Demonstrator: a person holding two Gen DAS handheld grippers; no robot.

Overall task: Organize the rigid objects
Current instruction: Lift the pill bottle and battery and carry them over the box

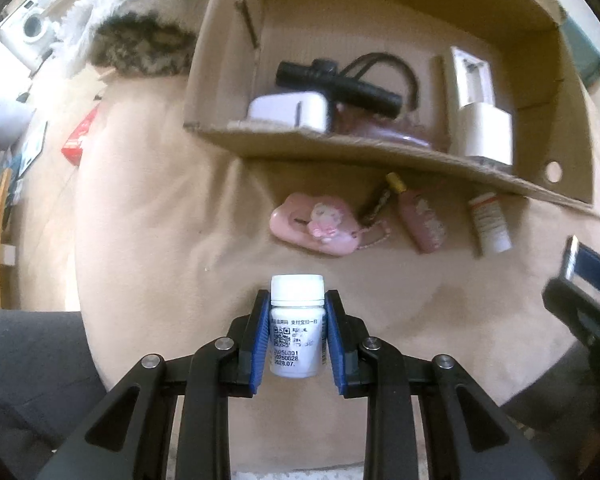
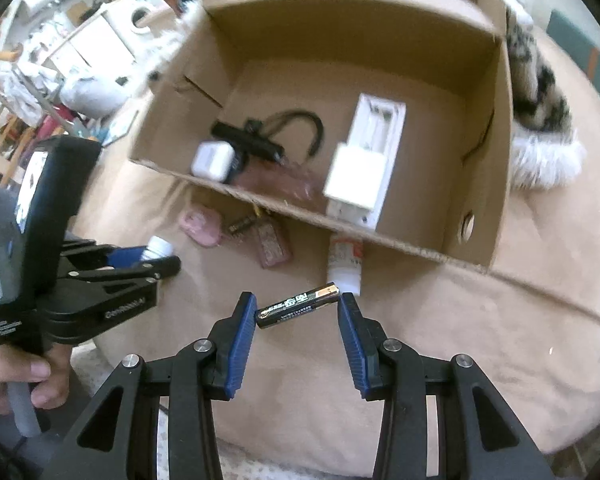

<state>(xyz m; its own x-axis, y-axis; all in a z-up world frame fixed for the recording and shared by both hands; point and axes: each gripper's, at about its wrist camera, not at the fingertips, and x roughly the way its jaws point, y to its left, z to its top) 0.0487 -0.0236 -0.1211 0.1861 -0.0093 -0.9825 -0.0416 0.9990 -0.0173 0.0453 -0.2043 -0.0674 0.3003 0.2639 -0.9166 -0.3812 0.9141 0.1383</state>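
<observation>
My left gripper is shut on a small white pill bottle, cap pointing away, held above the beige blanket. My right gripper is shut on a black and gold battery, clamped end to end between the blue pads. An open cardboard box lies ahead of both; in it are a white adapter, a black strap tool, a white charger and a pink item. The left gripper also shows at the left of the right wrist view, a hand on its handle.
On the blanket before the box lie a pink case, a pink bottle with a yellow cap, a small dark keychain piece and a white tube. A furry cushion sits left of the box. Household clutter stands further off.
</observation>
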